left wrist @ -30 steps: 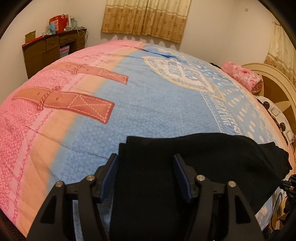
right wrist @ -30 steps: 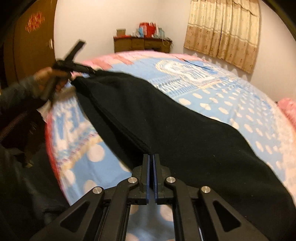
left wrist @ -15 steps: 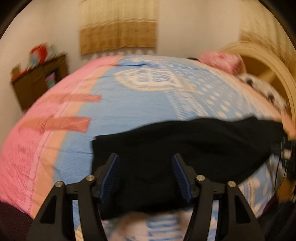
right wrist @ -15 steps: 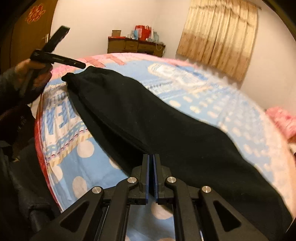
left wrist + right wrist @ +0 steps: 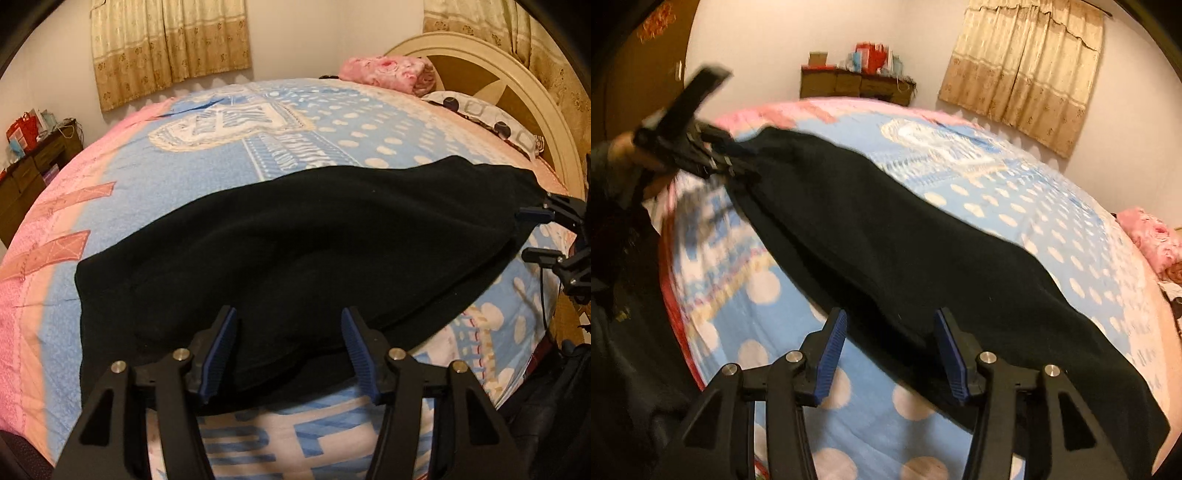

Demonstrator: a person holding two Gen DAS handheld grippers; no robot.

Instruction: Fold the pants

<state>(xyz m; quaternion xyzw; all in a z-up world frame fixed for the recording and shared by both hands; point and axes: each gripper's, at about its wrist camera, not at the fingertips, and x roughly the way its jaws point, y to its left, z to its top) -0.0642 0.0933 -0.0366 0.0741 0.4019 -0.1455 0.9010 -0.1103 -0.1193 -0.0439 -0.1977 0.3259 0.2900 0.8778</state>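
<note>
The black pants point(image 5: 295, 251) lie stretched across the blue and pink bedspread point(image 5: 314, 122), folded lengthwise into a long band; they also show in the right wrist view point(image 5: 905, 251). My left gripper point(image 5: 290, 347) is open, its jaws on either side of the pants' near edge at one end. My right gripper point(image 5: 890, 343) is open over the pants' edge at the other end. The right gripper shows in the left wrist view point(image 5: 535, 236) at the pants' far right end. The left gripper shows blurred in the right wrist view point(image 5: 713, 155).
A pink folded blanket point(image 5: 388, 72) and a patterned pillow point(image 5: 484, 118) lie by the headboard point(image 5: 517, 92). A wooden dresser point(image 5: 855, 85) with boxes stands by the wall. Curtains point(image 5: 170, 48) hang behind the bed. The bed's edge runs below both grippers.
My right gripper has opened and let go of the pants. My left gripper has stayed open and swung right, then settled at the pants' end. The pants now lie lower on the bed.
</note>
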